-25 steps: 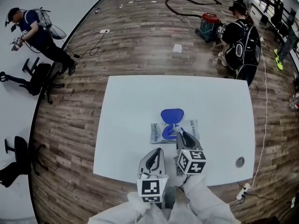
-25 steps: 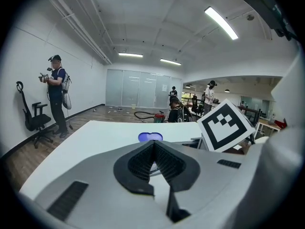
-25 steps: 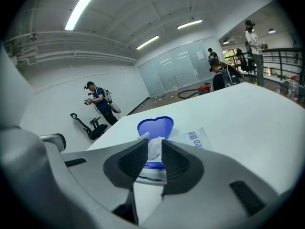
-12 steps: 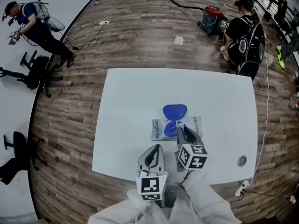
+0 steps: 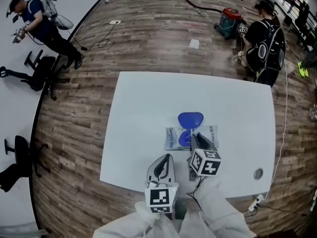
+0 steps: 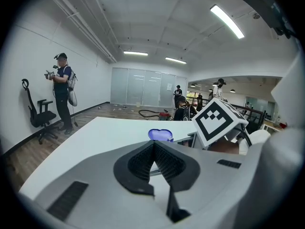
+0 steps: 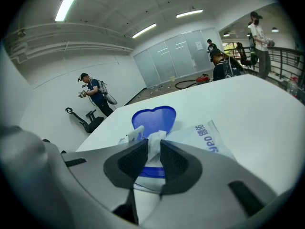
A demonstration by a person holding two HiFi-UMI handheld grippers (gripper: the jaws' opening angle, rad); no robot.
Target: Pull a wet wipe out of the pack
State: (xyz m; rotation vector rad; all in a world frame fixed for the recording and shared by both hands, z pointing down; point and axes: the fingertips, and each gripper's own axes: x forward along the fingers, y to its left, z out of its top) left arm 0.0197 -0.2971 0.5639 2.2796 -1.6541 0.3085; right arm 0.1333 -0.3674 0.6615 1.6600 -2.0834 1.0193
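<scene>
The wet wipe pack (image 5: 208, 132) lies flat on the white table (image 5: 148, 113), with its blue lid (image 5: 190, 119) flipped open toward the far side. My right gripper (image 5: 194, 137) sits over the pack's opening. In the right gripper view the pads of that gripper (image 7: 154, 146) are pinched on a white wipe (image 7: 157, 136) that sticks up from the opening in front of the blue lid (image 7: 153, 118); the printed pack (image 7: 205, 138) lies to the right. My left gripper (image 5: 166, 159) is shut and empty near the table's front edge, left of the right one; its own view shows its pads (image 6: 153, 147) meeting.
The table's near edge (image 5: 148, 185) is just under the left gripper. A round grommet hole (image 5: 258, 173) is at the front right. People, office chairs (image 5: 42, 76) and a red vacuum cleaner (image 5: 232, 20) stand on the wooden floor beyond the table.
The head view has shifted a little, so the table sits further right in the picture. The right gripper stays at the pack's opening; the left gripper holds still.
</scene>
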